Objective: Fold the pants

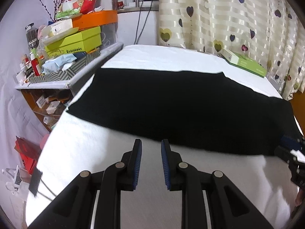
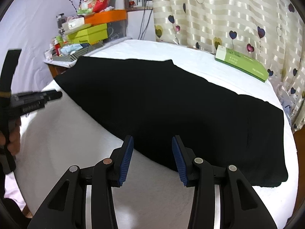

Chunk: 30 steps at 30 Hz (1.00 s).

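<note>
- The black pants (image 2: pixel 162 105) are laid flat across the white-covered tabletop (image 2: pixel 63 143).
- The fabric is judged soft, limp and light; the near edge should be pinched.
- The left claw (image 1: pixel 151 147) and right claw (image 2: pixel 152 141) are held spread, empty.

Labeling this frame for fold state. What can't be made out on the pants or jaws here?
- Black pants: fabric reads solid black in both views, so layers, seams and waistband don't show.
- Pants' right end: in the left wrist view the right gripper covers it at the frame edge.
- Left gripper: in the right wrist view it's blurred side-on; jaws' gap unreadable there.
- Green box: print too small.
</note>
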Motion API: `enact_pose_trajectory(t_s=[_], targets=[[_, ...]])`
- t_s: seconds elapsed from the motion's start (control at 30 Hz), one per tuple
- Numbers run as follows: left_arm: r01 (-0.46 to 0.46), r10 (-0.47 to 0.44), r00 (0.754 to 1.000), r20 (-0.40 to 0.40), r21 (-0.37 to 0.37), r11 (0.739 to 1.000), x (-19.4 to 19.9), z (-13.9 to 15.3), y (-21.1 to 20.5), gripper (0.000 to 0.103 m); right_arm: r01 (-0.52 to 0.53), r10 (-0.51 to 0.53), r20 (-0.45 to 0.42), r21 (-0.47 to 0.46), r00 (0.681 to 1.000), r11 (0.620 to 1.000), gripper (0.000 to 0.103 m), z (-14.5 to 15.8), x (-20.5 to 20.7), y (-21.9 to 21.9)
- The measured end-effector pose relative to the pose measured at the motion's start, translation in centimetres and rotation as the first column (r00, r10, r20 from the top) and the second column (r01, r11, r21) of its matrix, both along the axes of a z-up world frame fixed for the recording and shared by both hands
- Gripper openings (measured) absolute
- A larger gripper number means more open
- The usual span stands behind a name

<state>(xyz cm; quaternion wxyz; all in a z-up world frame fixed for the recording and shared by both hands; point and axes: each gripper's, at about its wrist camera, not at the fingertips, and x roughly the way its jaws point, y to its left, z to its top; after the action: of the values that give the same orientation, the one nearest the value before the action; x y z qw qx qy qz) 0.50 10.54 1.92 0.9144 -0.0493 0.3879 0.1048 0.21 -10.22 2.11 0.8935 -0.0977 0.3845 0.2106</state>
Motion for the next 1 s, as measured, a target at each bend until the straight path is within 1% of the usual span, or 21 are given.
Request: enact_pose_trajectory(t_s=[0.13, 0.2, 0.27, 0.33, 0.47, 0.6, 0.63, 0.67, 0.7, 0.8, 0.9, 1.0], targets=[[-0.007, 0.007, 1.0, 0.022, 0.003, 1.0, 1.4, 0.7, 0.9, 0.023, 0.011, -0.012, -0.046, -0.019, 0.999, 1.0, 0.043, -1.0, 0.6, -0.2], [-0.019, 0.019, 1.0, 0.021, 0.01, 1.0, 2.0, 0.5, 1.5, 0.023, 0.011, -0.012, -0.039, -0.021, 0.999, 1.0, 0.043, -0.9, 0.6, -0.2], [-0.04, 0.04, 0.999, 0.009, 0.002, 0.999, 2.5, 0.3, 2.4, 0.023, 0.009, -0.009, -0.025, -0.021, 1.0, 1.0, 0.043, -0.9, 0.6, -0.3], [-0.059, 0.059, 0.998, 0.005, -0.003, 0.998, 2.5, 0.1, 3.1, 0.023, 0.017, -0.017, -0.021, -0.015, 1.0, 1.0, 0.043, -0.7, 0.8, -0.5], [-0.092, 0.092, 0.996, -0.002, -0.025, 0.995, 1.7, -0.4, 4.5, 0.023, 0.024, -0.025, -0.037, -0.023, 0.999, 0.999, 0.043, -1.1, 1.3, -0.7], [-0.121, 0.12, 0.993, -0.006, -0.04, 0.992, 0.9, -0.6, 6.1, 0.023, 0.019, -0.019, -0.012, -0.015, 1.0, 1.0, 0.044, 0.0, 1.0, -0.6], [-0.137, 0.137, 0.991, -0.003, -0.048, 0.989, 0.6, -0.5, 6.8, 0.023, 0.021, -0.021, -0.004, -0.013, 1.0, 1.0, 0.044, 0.3, 1.0, -0.6], [-0.15, 0.15, 0.989, 0.0, -0.058, 0.987, 0.4, -0.5, 7.5, 0.026, 0.023, -0.023, 0.006, -0.012, 1.0, 1.0, 0.044, 0.6, 1.0, -0.7], [-0.164, 0.165, 0.986, 0.006, -0.074, 0.984, 0.2, -0.4, 8.2, 0.031, 0.025, -0.025, 0.012, -0.009, 1.0, 1.0, 0.044, 0.8, 1.0, -0.7], [-0.21, 0.213, 0.977, 0.014, -0.115, 0.971, -0.3, -0.5, 10.3, 0.038, 0.03, -0.03, 0.022, 0.0, 0.999, 1.0, 0.044, 1.3, 1.1, -0.9], [-0.239, 0.246, 0.969, 0.016, -0.171, 0.956, -0.2, -0.7, 12.1, 0.04, 0.033, -0.033, 0.029, 0.005, 0.999, 0.999, 0.044, 1.5, 1.2, -0.9], [-0.261, 0.269, 0.963, 0.012, -0.201, 0.944, 0.5, -1.1, 13.3, 0.04, 0.031, -0.031, 0.024, 0.013, 0.999, 0.999, 0.044, 1.4, 1.3, -0.8]])
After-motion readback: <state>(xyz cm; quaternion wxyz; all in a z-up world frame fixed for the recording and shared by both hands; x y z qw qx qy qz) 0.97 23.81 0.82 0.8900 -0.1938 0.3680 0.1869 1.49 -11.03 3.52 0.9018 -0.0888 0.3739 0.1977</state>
